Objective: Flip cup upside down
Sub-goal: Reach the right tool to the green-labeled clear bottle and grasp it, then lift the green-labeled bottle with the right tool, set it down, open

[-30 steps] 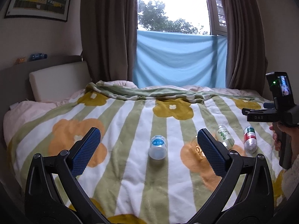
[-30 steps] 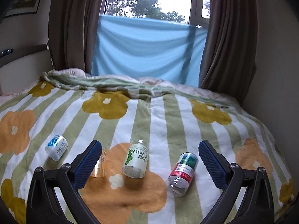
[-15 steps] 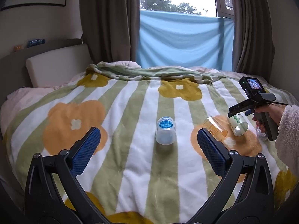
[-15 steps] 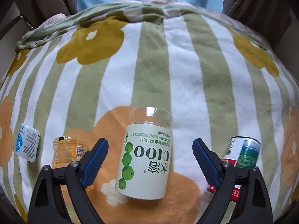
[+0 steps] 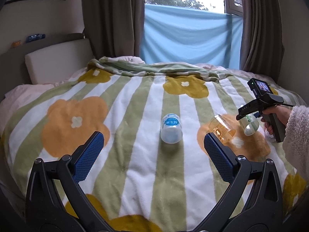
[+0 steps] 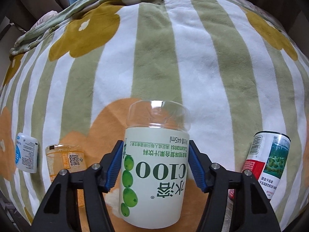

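A clear cup with a white and green C100 label (image 6: 154, 166) lies on its side on the striped flower blanket (image 6: 173, 58). My right gripper (image 6: 156, 161) is shut on it, a blue pad on each side of the label; it also shows from the left wrist view (image 5: 249, 121), partly hidden behind the right gripper's body. My left gripper (image 5: 153, 147) is open and empty, hovering above the blanket in front of a blue-label cup (image 5: 171, 128) that lies on its side.
An orange clear cup (image 5: 222, 128) lies on its side between the blue-label cup and the C100 cup; it also shows in the right wrist view (image 6: 64, 159). A red and green label cup (image 6: 268, 164) lies to the right. The headboard cushion (image 5: 58, 61) and curtains stand behind.
My right gripper has come down over the C100 cup and closed its pads on it. My left gripper has edged closer to the blue-label cup and stayed open.
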The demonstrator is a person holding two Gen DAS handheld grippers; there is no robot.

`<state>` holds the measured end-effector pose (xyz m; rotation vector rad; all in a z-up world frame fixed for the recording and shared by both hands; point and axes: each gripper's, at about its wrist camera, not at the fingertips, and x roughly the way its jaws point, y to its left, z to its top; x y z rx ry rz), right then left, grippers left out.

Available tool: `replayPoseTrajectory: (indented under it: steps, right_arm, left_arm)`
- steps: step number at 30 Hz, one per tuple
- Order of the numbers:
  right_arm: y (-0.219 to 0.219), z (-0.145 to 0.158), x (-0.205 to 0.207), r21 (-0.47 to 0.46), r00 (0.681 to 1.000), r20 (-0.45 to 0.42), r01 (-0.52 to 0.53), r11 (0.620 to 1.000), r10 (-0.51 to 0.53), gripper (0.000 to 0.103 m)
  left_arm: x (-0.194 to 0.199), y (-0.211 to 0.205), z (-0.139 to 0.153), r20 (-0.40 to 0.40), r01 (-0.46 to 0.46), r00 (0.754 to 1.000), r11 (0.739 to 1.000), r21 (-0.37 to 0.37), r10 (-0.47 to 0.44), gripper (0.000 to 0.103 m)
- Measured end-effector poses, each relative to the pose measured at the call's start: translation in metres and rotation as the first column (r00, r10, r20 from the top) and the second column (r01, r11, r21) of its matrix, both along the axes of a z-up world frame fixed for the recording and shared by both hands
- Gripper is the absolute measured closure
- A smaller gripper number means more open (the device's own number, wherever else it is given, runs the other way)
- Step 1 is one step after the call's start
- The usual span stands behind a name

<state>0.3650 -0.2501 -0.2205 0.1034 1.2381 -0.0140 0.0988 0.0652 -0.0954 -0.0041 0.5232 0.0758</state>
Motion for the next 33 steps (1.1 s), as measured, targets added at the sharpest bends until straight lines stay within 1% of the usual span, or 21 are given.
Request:
replayPoseTrajectory:
  steps: [5,8,11,13,15,17,21,25,28,33]
  right_arm:
    - [0.013,0.047,-0.040,-0.010,0.994,0.088,-0.062,0.998,0.062,0.043]
    - [0.032,0.074,-0.080,-0.011,0.983,0.137,-0.119,0.993,0.120,0.043]
    - [0.049,0.087,-0.120,0.000,0.973,0.172,-0.158,0.988,0.155,0.043]
    - [0.059,0.086,-0.147,0.015,0.969,0.182,-0.175,0.984,0.170,0.043]
    - [0.069,0.080,-0.168,0.007,0.966,0.185,-0.186,0.982,0.182,0.043]
    - [0.079,0.070,-0.185,-0.034,0.965,0.183,-0.183,0.982,0.187,0.043]
    - [0.083,0.045,-0.206,0.006,0.975,0.167,-0.151,0.988,0.148,0.043]
    - [0.085,0.019,-0.209,0.050,0.986,0.127,-0.110,0.993,0.103,0.043]
    - [0.089,0.005,-0.206,0.041,0.990,0.103,-0.099,0.994,0.094,0.043]
    - [0.094,-0.011,-0.203,0.055,0.993,0.070,-0.098,0.994,0.094,0.043]
  left_arm:
    - [-0.009,0.004,0.004,0.014,0.005,1.000,1.000,-0.017,-0.005,0.000]
    - [-0.013,0.006,0.005,0.016,0.020,1.000,0.999,-0.025,-0.020,0.000]
    - [-0.019,0.005,0.008,0.019,0.035,0.999,0.999,-0.021,-0.034,0.000]
    - [-0.024,0.004,0.009,0.023,0.041,0.999,0.999,-0.020,-0.041,0.000]
    - [-0.028,0.002,0.010,0.025,0.047,0.999,0.998,-0.029,-0.047,0.000]
    - [-0.032,0.000,0.011,0.026,0.052,0.998,0.998,-0.034,-0.051,0.000]
    - [-0.037,-0.007,0.012,0.024,0.066,0.998,0.997,-0.032,-0.065,0.000]
    - [-0.040,-0.012,0.012,0.019,0.080,0.997,0.997,-0.020,-0.079,0.000]
    - [-0.042,-0.014,0.010,0.014,0.083,0.996,0.996,-0.015,-0.083,0.000]
    - [-0.038,-0.014,0.005,-0.014,0.090,0.996,0.996,-0.018,-0.090,0.000]
